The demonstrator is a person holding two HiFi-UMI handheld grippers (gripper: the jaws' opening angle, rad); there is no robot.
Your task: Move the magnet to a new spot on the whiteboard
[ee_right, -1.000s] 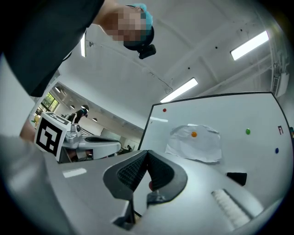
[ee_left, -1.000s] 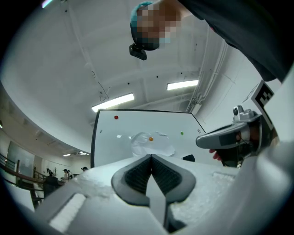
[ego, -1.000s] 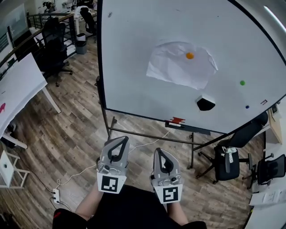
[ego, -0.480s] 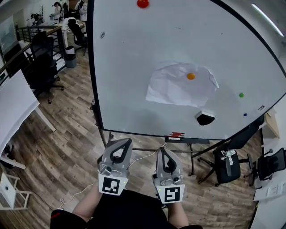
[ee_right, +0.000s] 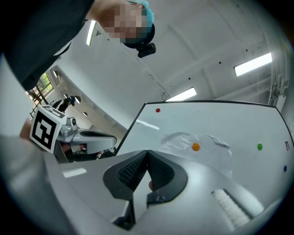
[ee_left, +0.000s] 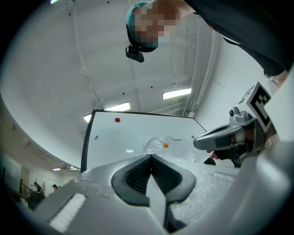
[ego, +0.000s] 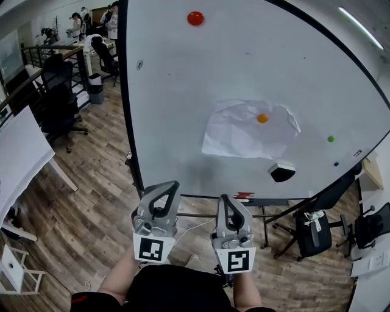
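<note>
The whiteboard stands upright ahead of me. A red magnet sits high on it, and an orange magnet pins a crumpled white sheet near the middle. A green magnet and a small blue one are at the right. My left gripper and right gripper are side by side below the board's lower edge, apart from it and pointing up at it. Both are shut with nothing between the jaws.
A black eraser clings to the board below the sheet, and a red marker lies on the tray. Office chairs stand at the left and lower right. A white table is at the left, on a wooden floor.
Both grippers have risen and moved closer to the board. The view has tilted up, bringing the red magnet into sight at the top. Both jaws stay shut.
</note>
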